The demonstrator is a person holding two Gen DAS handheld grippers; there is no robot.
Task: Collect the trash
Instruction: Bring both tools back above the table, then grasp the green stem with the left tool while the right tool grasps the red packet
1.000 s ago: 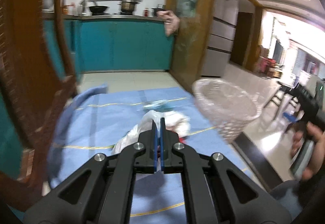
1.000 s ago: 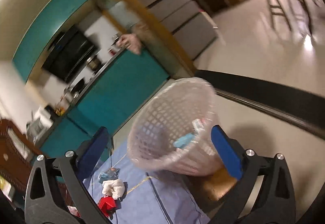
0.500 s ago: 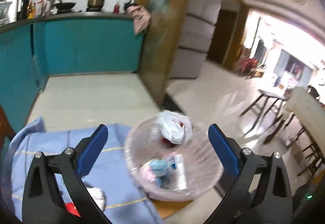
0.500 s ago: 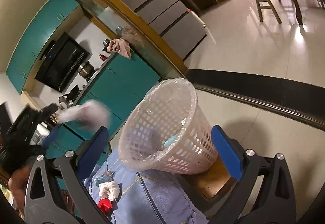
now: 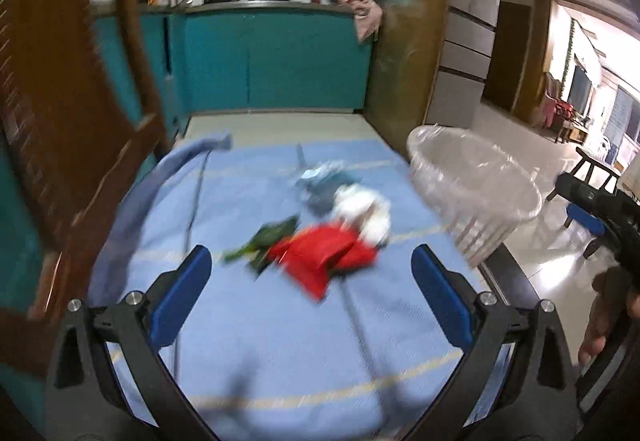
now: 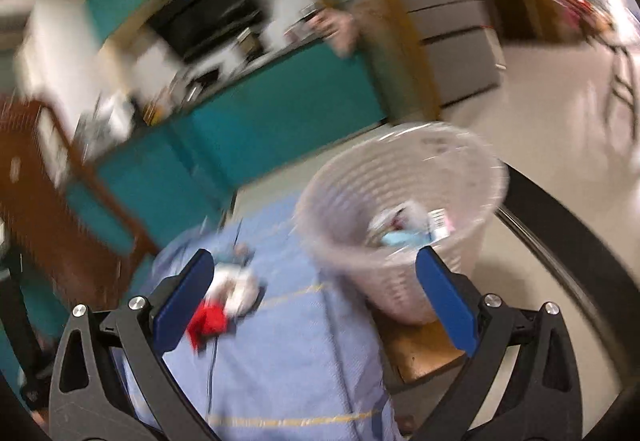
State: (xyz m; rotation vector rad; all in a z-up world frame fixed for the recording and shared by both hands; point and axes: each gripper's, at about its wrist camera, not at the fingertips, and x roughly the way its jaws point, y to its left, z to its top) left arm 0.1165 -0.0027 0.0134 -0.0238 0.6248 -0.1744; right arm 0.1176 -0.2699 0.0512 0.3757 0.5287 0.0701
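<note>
Fingers of the left gripper (image 5: 310,281) stand spread wide with nothing between them, hanging over the blue cloth (image 5: 280,341) that covers the table. Just past their tips, in the left wrist view, lies a blurred heap of trash: a red wrapper (image 5: 324,255) nearest, a dark green scrap (image 5: 268,241) touching it at 9 o'clock, a white wad (image 5: 364,213) at its 1 o'clock, and a grey-blue piece (image 5: 316,185) beyond that. At 2 o'clock from the heap a white basket (image 5: 476,193) with a clear liner stands off the cloth's right edge. At the frame's 3 o'clock a hand (image 5: 608,317) grips the black handle of the other tool.

Fingers of the right gripper (image 6: 312,301) are also released and empty. The red wrapper (image 6: 208,321) and white wad (image 6: 240,285) sit close by its left finger. The basket (image 6: 400,225) rests on a brown stool (image 6: 416,353) beside the cloth (image 6: 288,361), at 1 o'clock, with scraps already inside. Teal cabinets (image 5: 272,61) and a stove counter fill the far wall.
</note>
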